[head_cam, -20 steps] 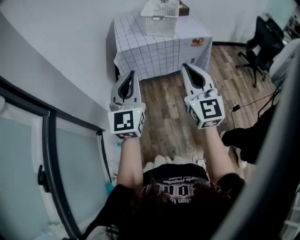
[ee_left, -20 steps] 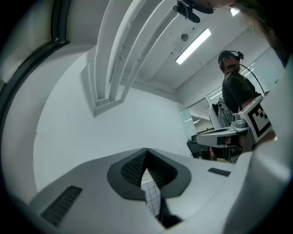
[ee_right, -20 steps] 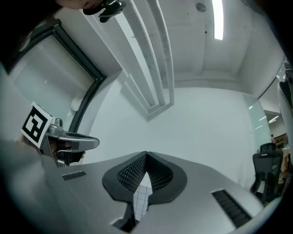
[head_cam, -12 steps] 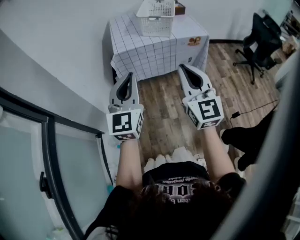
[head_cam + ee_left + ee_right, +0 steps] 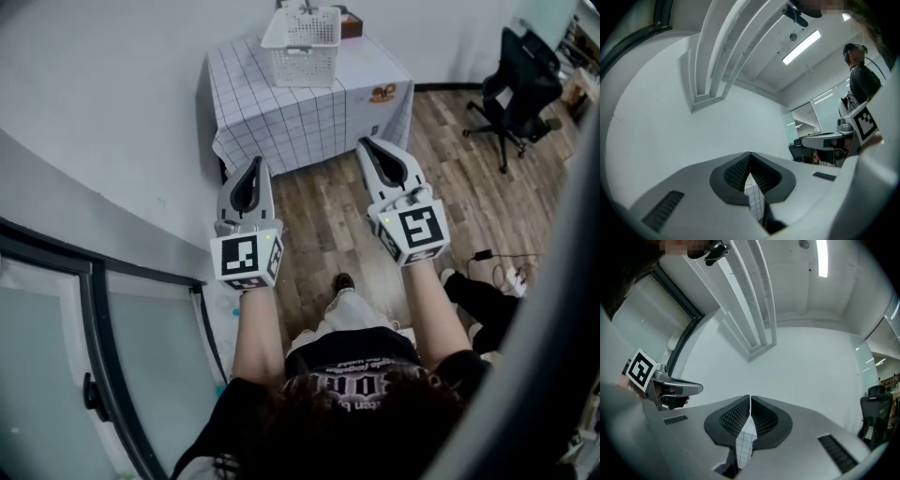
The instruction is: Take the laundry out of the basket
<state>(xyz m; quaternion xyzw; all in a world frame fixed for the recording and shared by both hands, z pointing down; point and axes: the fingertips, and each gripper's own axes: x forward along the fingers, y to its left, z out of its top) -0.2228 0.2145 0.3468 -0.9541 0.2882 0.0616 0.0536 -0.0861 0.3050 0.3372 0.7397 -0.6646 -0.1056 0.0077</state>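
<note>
Approach noted: compared with the earlier head views, the checked-cloth table (image 5: 281, 108) and the white basket (image 5: 302, 42) on it have come further into frame, and a shoe (image 5: 343, 281) now shows stepping forward on the wood floor. The person appears to be walking towards the table. Left gripper (image 5: 251, 161) and right gripper (image 5: 370, 142) are held side by side, roughly level. Both have their jaws fully together with nothing between them. Both are well short of the basket. Its contents cannot be made out from here. Judgement: removal of laundry has not begun, and the jaws must open before any reach.
</note>
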